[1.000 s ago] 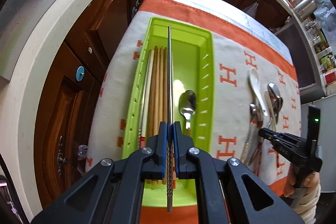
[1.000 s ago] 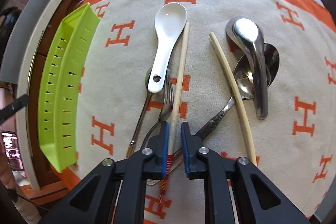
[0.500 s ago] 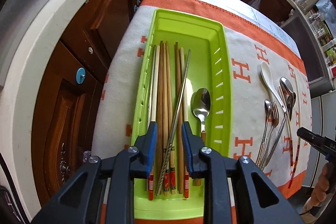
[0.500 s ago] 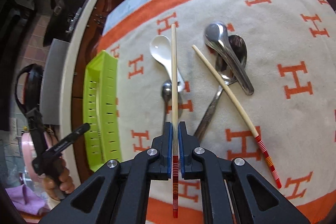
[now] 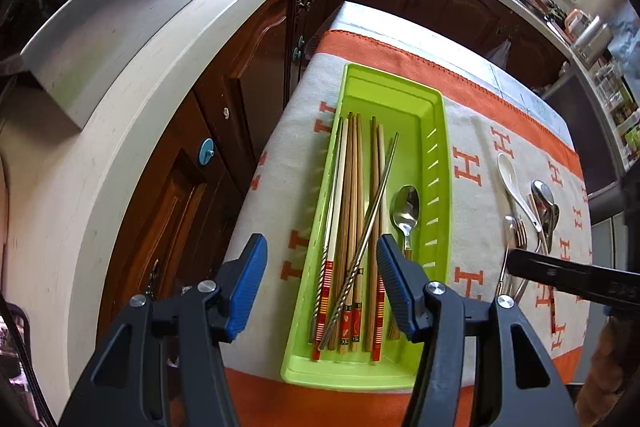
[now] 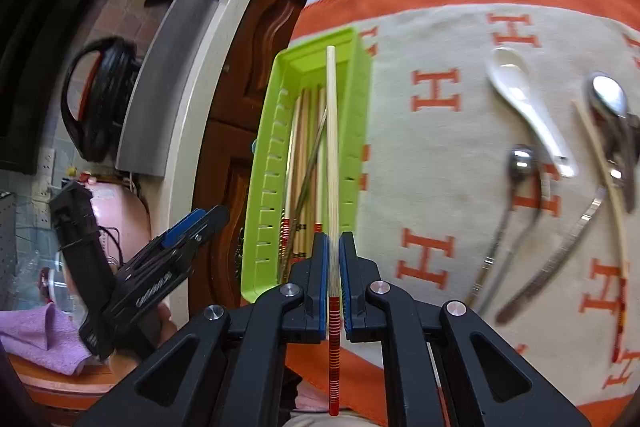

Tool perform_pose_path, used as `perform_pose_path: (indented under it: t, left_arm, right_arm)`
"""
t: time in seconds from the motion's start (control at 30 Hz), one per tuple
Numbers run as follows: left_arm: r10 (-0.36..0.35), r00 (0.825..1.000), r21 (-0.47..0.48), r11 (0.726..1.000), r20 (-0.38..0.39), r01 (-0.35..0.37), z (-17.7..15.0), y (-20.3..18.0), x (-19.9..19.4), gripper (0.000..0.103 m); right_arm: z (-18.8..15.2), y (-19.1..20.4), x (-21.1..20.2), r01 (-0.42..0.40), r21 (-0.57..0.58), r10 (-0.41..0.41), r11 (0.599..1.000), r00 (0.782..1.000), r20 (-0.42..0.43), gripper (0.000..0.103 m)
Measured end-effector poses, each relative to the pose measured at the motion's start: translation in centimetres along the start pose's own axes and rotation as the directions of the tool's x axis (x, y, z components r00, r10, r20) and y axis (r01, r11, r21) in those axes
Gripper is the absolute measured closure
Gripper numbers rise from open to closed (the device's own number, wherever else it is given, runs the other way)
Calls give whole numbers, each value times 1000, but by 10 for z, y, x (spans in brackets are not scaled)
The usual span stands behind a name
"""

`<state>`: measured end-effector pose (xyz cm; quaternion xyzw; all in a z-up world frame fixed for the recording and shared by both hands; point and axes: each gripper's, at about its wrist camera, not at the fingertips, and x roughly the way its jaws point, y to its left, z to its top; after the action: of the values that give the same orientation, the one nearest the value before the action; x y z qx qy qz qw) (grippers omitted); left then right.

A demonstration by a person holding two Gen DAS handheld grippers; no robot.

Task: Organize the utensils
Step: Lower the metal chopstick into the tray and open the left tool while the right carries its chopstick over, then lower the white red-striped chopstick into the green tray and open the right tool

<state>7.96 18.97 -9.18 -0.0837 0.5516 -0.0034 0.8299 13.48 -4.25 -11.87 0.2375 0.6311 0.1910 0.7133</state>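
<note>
Left gripper, seen from its own wrist camera, with its blue-padded jaws spread wide apart and holding nothing, poised above the near end of the green tray. The tray rests on a beige cloth patterned with orange H motifs and bordered in orange. Inside the tray lie several wooden chopsticks running lengthwise, a metal chopstick lying diagonally across them, and a metal spoon beside them against the slotted right wall. Right gripper, seen from its wrist camera, with its jaws closed on a pale chopstick just above its red-striped end; the shaft points forward and its tip lies over the far part of the tray, clear of the cloth. To the right of the tray, well apart from it, the remaining utensils lie on the cloth: a white ceramic spoon, a metal fork with a spoon lying against it, a second pale chopstick with a red-striped end, and a steel soup spoon overlapping another metal spoon. The left gripper also appears at the lower left of the right wrist view, beside the tray's near end. Dark wooden cabinets and a pale countertop border the scene.
</note>
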Motion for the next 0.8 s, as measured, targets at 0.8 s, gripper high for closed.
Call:
perform_pose_path:
  t: [0.8]
  left_arm:
    - [51,999,-88,995,15,-50,2,39,3,48]
  right_arm:
    - [30,28,120,-38,106,52,994,989,-141,73]
